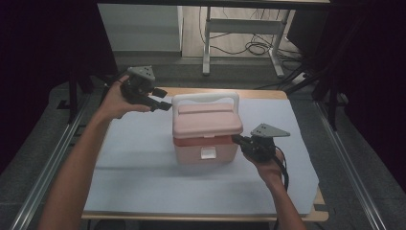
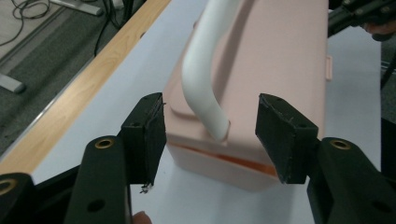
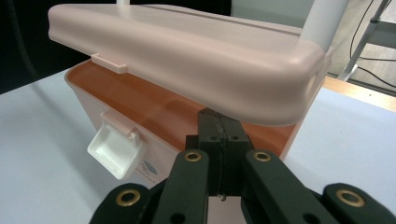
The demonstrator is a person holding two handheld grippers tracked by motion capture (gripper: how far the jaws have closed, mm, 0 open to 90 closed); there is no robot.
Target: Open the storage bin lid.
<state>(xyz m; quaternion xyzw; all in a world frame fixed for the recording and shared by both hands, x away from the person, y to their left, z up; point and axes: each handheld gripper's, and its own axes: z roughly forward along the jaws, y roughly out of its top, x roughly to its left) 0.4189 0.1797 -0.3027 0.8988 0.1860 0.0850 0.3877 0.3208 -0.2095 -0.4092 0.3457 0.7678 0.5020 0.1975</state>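
The pink plastic lidded box with white carry handle sits mid-surface, its white latch undone and lid partly raised: right claw, jaws together, wedges under the rim, left claw gapes empty at the handle end, full opening remaining.

Pale pink box with white handle and orange inner rim; white latch; black tongs; white-covered wooden tabletop.

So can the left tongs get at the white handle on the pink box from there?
Probably yes: the left tongs stand open just short of the white handle, nothing between them.
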